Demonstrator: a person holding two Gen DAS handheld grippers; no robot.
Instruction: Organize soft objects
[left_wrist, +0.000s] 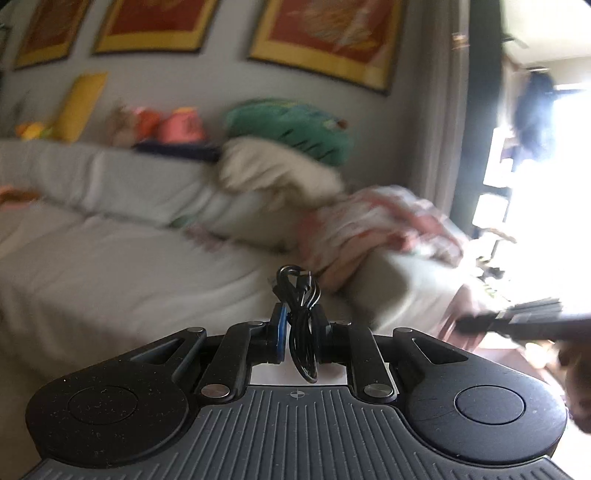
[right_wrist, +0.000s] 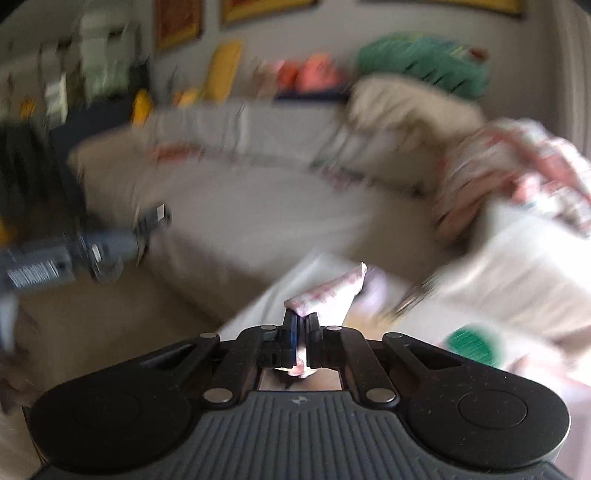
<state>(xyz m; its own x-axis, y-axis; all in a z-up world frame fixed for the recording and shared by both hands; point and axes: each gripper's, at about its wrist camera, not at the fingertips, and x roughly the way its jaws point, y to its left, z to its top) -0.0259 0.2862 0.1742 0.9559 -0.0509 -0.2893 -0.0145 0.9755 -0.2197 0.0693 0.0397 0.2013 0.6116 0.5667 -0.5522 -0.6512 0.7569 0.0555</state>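
My left gripper (left_wrist: 300, 317) is shut on a coiled black cable (left_wrist: 300, 295), held above the grey sofa seat (left_wrist: 129, 266). My right gripper (right_wrist: 303, 318) is shut on a fold of white cloth with a pink print (right_wrist: 334, 290), whose rest hangs down to the right. A crumpled pink patterned blanket (left_wrist: 373, 225) lies over the sofa's right arm; it also shows in the right wrist view (right_wrist: 517, 173). A beige cushion (left_wrist: 273, 173) leans at the sofa's back with a green plush toy (left_wrist: 295, 125) above it. Both views are motion-blurred.
Orange and pink soft toys (left_wrist: 173, 123) and a yellow cushion (left_wrist: 81, 105) sit along the sofa's back. Framed red and yellow pictures (left_wrist: 325, 40) hang on the wall. A bright window (left_wrist: 546, 155) is at the right. The other gripper's body (right_wrist: 74, 254) shows at the left.
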